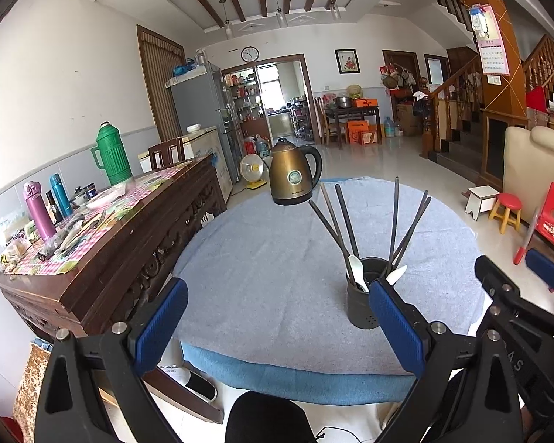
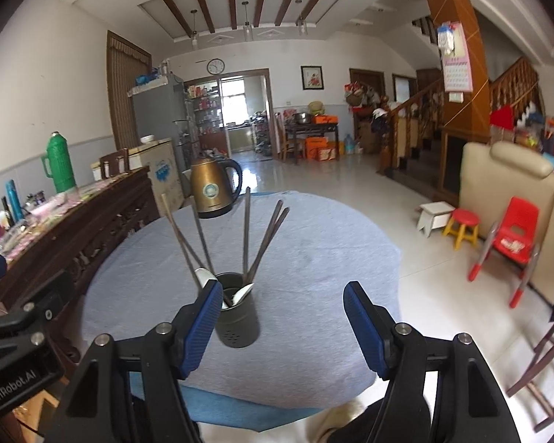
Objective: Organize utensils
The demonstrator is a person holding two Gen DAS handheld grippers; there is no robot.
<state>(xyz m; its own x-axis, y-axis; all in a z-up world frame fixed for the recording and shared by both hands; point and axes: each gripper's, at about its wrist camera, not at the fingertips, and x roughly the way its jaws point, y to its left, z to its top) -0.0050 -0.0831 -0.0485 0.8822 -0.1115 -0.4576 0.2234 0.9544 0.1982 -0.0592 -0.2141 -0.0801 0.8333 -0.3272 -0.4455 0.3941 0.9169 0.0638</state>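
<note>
A dark cylindrical utensil holder [image 1: 363,304] stands on the round table with a blue-grey cloth [image 1: 269,258]. Several dark chopsticks [image 1: 345,217] and two white spoons [image 1: 356,271] stick out of it. My left gripper [image 1: 277,317] is open and empty, held above the table's near edge, the holder just behind its right finger. In the right wrist view the holder [image 2: 238,313] with the chopsticks [image 2: 247,232] sits beside the left finger of my right gripper [image 2: 282,321], which is open and empty. The right gripper also shows in the left wrist view [image 1: 517,295].
A bronze electric kettle [image 1: 293,171] stands at the far side of the table. A carved wooden sideboard [image 1: 122,243] with flasks and clutter runs along the left. Small stools and a red child's chair [image 2: 513,236] stand on the tiled floor at right.
</note>
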